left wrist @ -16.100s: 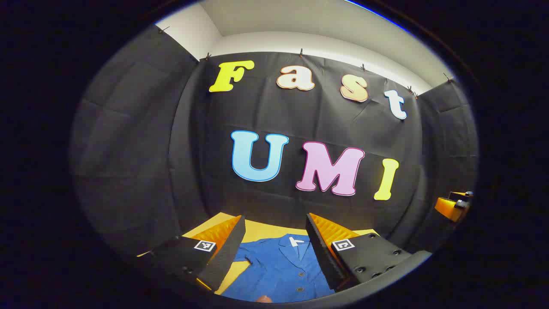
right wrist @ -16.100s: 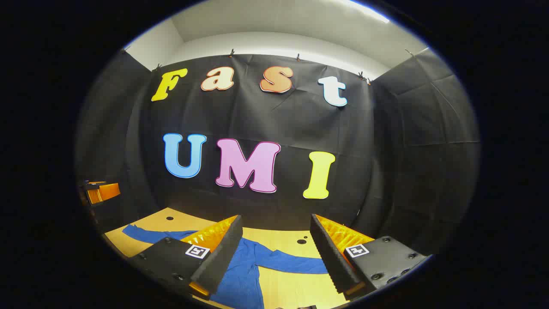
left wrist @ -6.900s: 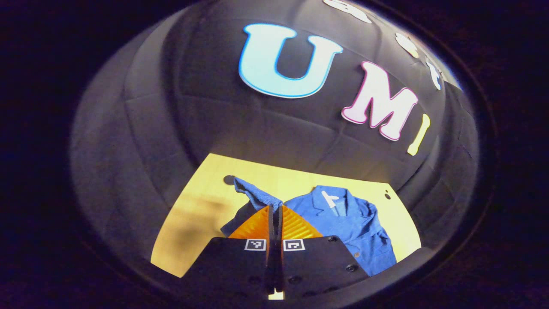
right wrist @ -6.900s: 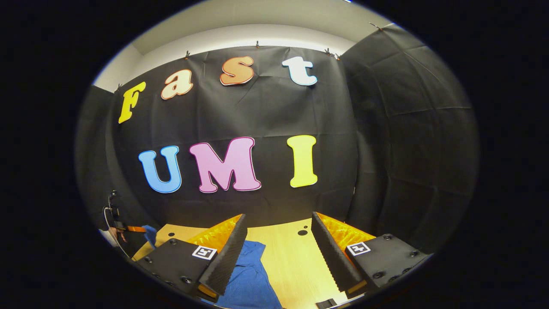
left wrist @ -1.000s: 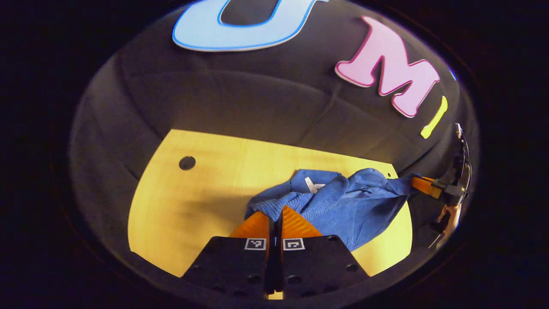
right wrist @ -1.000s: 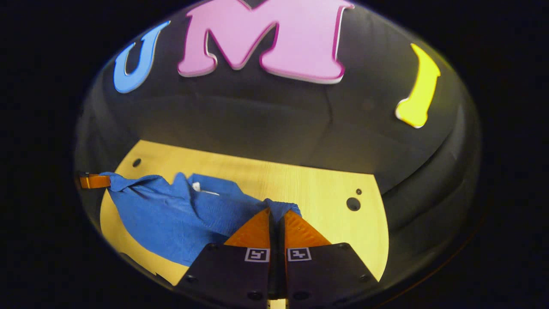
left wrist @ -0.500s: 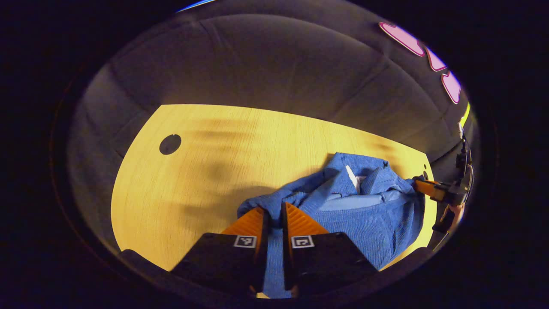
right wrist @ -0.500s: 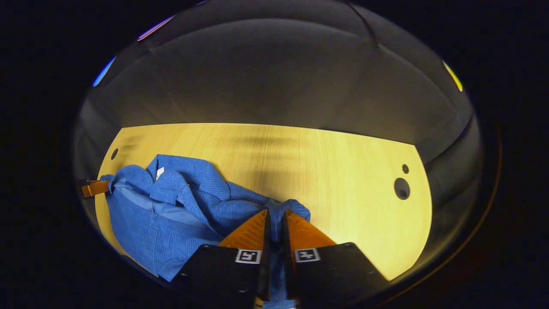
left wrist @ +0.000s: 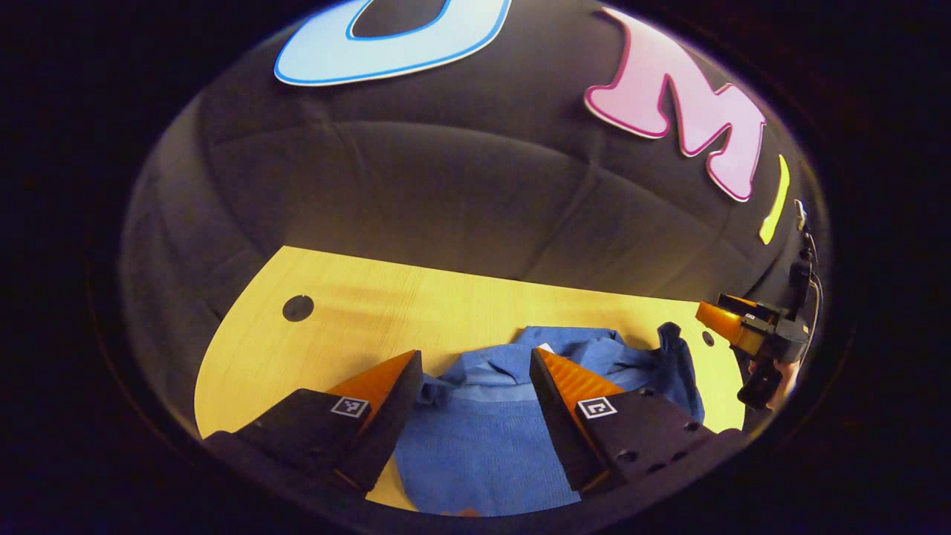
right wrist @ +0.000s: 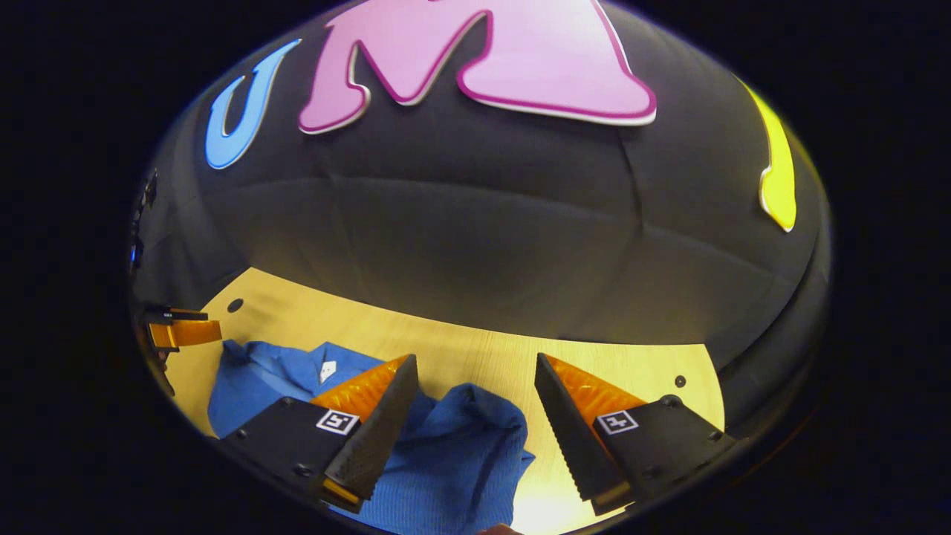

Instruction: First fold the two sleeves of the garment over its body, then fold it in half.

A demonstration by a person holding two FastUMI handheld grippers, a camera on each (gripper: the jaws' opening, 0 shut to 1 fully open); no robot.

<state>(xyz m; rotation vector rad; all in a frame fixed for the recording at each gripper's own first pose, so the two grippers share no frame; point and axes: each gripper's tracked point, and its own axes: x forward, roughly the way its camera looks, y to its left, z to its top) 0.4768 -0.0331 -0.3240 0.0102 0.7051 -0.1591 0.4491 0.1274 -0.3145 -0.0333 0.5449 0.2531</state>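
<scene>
The blue garment [left wrist: 483, 446] lies folded in a bundle on the yellow wooden table [left wrist: 356, 312]. In the left gripper view my left gripper [left wrist: 475, 364] hangs open just above it, nothing between the fingers, with the collar and its white tag beyond the tips. In the right gripper view the garment [right wrist: 461, 453] bunches up under my right gripper [right wrist: 475, 371], which is open and holds nothing. The right gripper [left wrist: 732, 323] also appears at the far right of the left gripper view, beside the garment's edge. The left gripper [right wrist: 182, 332] shows at the left edge of the right gripper view.
Round holes mark the table: one at the left [left wrist: 297, 307] in the left gripper view, small ones at the right [right wrist: 674, 381] in the right gripper view. The black cloth wall rises right behind the table's far edge.
Both grippers were shut on the garment's edge half a second ago. Both have opened, let the cloth drop onto the table, and lifted slightly, tilting up toward the wall.
</scene>
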